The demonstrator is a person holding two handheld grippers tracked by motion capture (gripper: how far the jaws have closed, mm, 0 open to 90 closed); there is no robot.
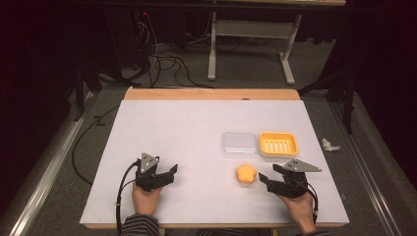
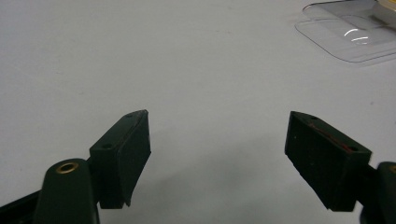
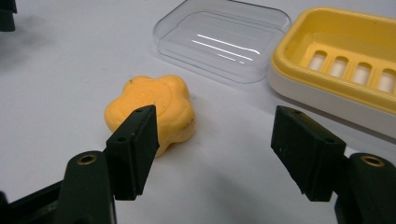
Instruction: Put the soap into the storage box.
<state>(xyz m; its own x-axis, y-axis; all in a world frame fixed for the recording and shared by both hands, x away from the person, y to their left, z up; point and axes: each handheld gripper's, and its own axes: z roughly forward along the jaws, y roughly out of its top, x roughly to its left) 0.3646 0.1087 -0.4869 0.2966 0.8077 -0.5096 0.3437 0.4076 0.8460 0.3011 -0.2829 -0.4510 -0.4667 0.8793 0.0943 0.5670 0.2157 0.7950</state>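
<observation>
Counter (image 1: 162, 147): one white top carrying everything; both hands rest near its front edge.
Soap dish (image 3: 345, 70): one, yellow with a slotted floor on a pale base, at the right rear; likely rigid and light.
Clear lid (image 3: 224, 39): one, transparent, lying flat just beside the dish on its left; probably thin, slick and easily pushed around.
Left gripper (image 1: 164, 175): one, jaws spread, holding nothing, over bare counter well apart from the soap.
Right gripper (image 1: 269, 175): one, jaws spread and empty, pointing at the soap from just beside it.
Soap (image 3: 152, 109): one orange flower-shaped bar, lying in front of the lid; probably firm, smooth and a little slippery, best pinched across opposite lobes.
</observation>
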